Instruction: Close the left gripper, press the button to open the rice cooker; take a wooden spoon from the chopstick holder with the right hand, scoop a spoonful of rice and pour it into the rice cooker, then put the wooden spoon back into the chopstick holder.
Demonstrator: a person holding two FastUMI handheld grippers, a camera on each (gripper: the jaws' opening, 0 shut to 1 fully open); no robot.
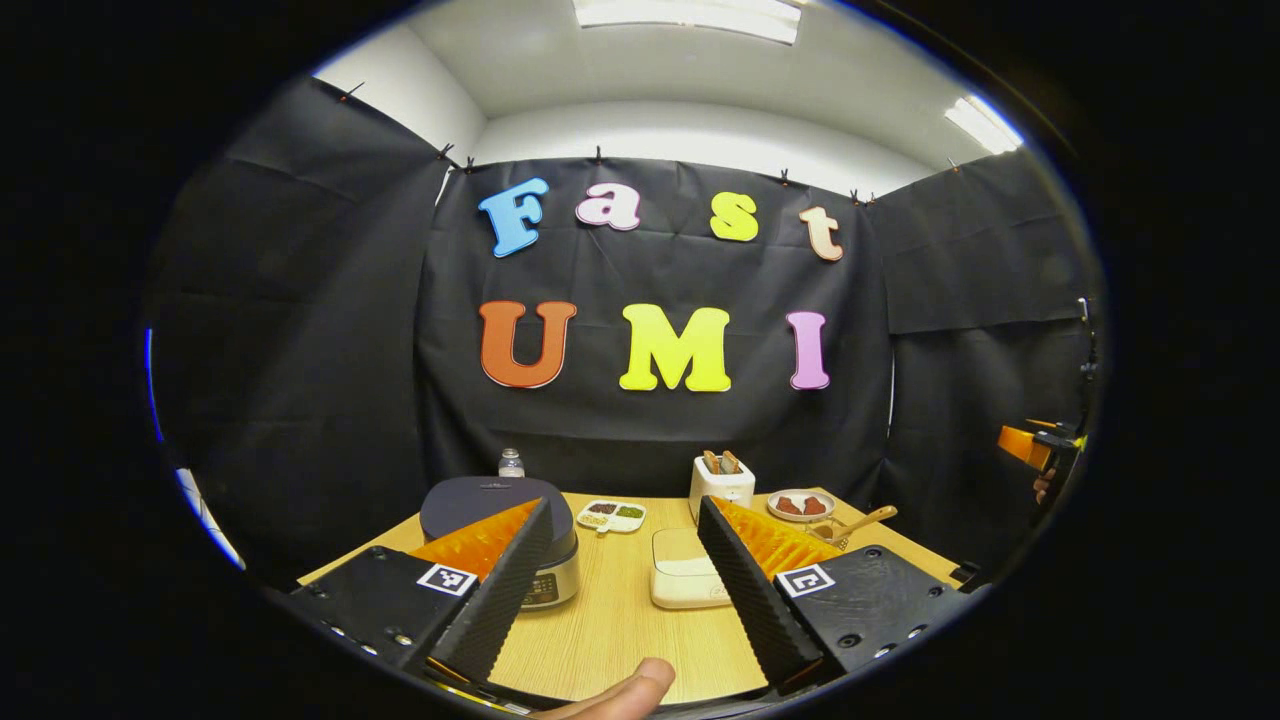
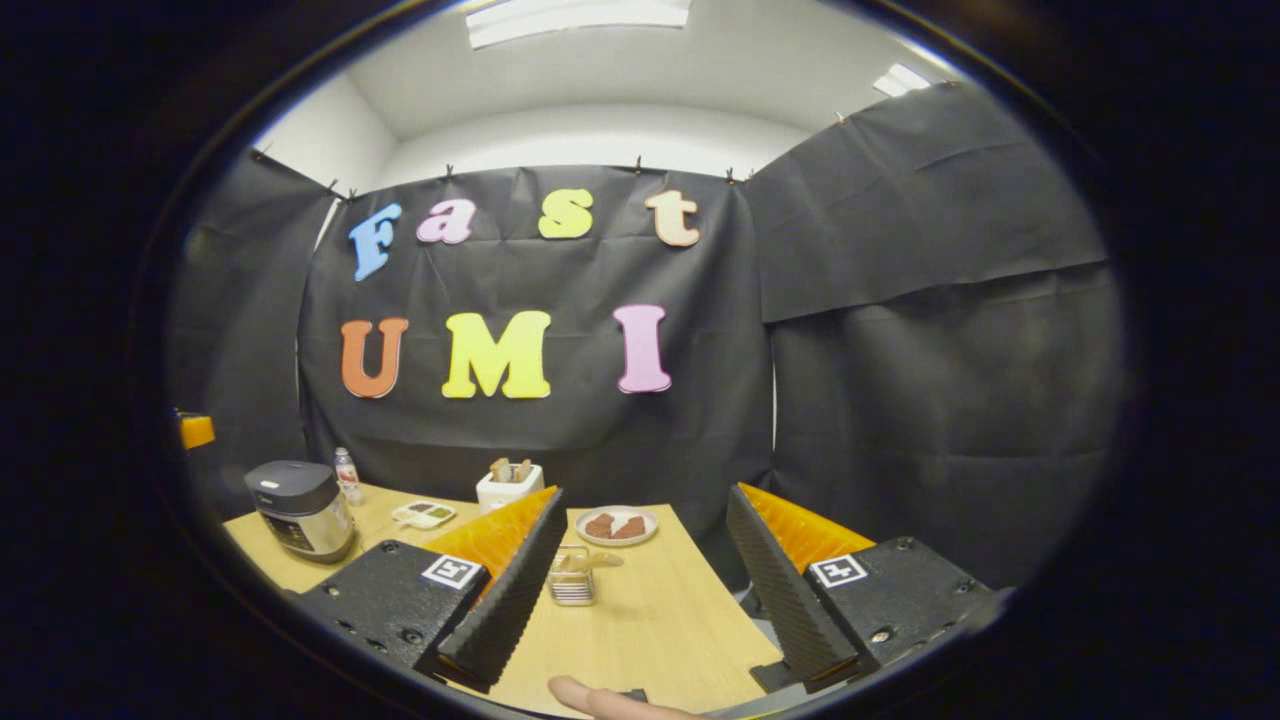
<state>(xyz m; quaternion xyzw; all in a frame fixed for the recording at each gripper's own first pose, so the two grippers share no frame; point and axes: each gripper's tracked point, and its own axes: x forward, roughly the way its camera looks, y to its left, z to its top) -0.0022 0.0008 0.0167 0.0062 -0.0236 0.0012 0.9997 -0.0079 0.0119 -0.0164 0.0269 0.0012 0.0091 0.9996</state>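
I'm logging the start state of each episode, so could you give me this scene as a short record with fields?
stage: nothing begun yet
rice cooker: lid shut, on the table's left side
wooden spoon: in the chopstick holder
rice box: white, lid on, mid-table
left tongs: open, raised over the near table edge
right tongs: open, facing the holder
other items: toaster, plate, bottle, sectioned dish
table: light wood

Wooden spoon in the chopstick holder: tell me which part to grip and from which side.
Grip the bare handle of the wooden spoon, which leans up and out of the chopstick holder. Bring the open right tool down from above, probably closing across the handle.
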